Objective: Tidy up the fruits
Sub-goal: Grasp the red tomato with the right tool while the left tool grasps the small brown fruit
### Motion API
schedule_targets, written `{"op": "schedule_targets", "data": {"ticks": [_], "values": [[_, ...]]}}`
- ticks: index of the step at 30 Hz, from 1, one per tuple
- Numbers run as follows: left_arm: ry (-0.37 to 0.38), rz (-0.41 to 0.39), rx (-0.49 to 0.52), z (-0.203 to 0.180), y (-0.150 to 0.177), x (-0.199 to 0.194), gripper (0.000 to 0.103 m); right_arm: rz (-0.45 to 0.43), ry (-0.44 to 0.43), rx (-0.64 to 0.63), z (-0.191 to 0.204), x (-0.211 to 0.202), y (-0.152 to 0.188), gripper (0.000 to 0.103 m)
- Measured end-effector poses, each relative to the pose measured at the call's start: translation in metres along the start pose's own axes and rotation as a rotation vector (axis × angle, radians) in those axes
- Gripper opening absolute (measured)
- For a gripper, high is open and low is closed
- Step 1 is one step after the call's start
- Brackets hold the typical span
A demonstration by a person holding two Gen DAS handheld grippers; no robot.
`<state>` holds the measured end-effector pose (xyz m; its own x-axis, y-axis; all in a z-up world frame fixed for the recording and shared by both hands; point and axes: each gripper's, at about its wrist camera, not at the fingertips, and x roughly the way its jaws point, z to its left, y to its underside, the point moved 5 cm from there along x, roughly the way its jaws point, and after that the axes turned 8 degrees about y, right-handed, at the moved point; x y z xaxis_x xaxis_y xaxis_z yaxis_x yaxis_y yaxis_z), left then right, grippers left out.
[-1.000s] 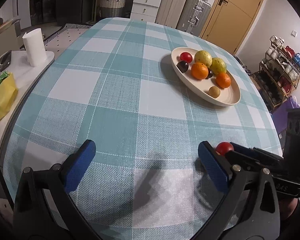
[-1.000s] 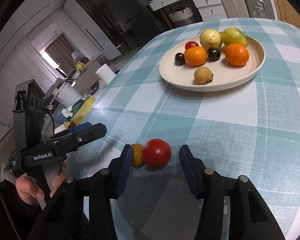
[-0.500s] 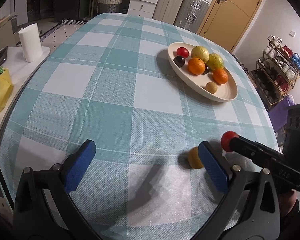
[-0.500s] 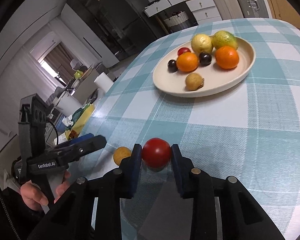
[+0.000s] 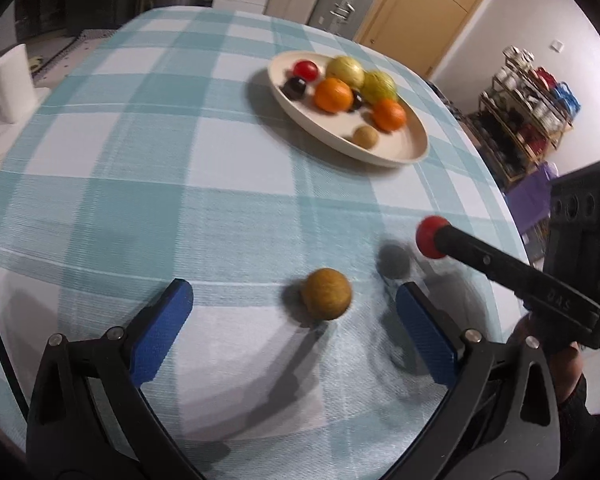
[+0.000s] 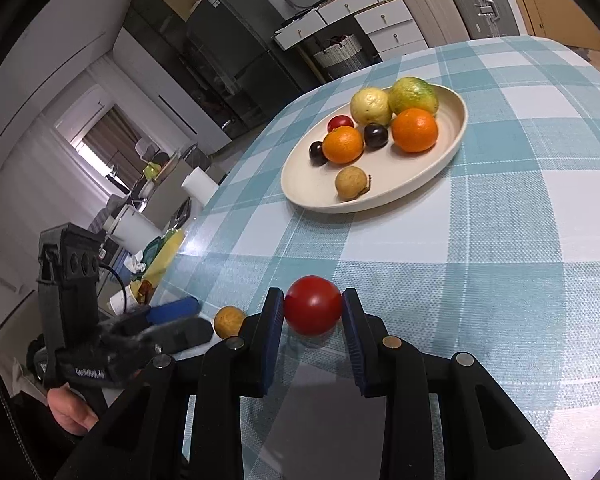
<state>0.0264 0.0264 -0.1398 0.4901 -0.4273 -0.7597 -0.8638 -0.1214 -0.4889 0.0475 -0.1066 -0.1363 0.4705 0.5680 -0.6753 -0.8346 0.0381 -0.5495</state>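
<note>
Nearest, the right gripper (image 6: 313,312) has its fingers (image 6: 273,316) pinching a red fruit (image 6: 313,310), lifted clear above the checked surface (image 6: 500,240) with its shadow beneath. Just left of that fruit, a small brown fruit (image 5: 326,293) rests on the cloth, between the widely spread fingers (image 5: 162,328) of the left gripper (image 5: 296,328). Well beyond the red fruit stands the cream plate (image 6: 456,136), holding two oranges, two yellowish fruits, dark plums, a red one and a brown one.
</note>
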Motion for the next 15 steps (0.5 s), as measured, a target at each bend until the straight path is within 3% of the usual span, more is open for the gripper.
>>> {"op": "schedule_targets", "data": {"ticks": [10, 12, 15], "values": [[-0.064, 0.043, 0.162, -0.024, 0.005, 0.014, 0.061, -0.015, -0.012, 0.01, -0.004, -0.007, 0.0, 0.03], [-0.059, 0.045, 0.177, -0.026, 0.004, 0.015, 0.04, -0.019, -0.014, 0.003, -0.004, -0.009, 0.0, 0.03], [-0.057, 0.052, 0.182, -0.026, 0.003, 0.017, 0.025, -0.021, -0.016, 0.005, -0.005, -0.008, 0.0, 0.03]]}}
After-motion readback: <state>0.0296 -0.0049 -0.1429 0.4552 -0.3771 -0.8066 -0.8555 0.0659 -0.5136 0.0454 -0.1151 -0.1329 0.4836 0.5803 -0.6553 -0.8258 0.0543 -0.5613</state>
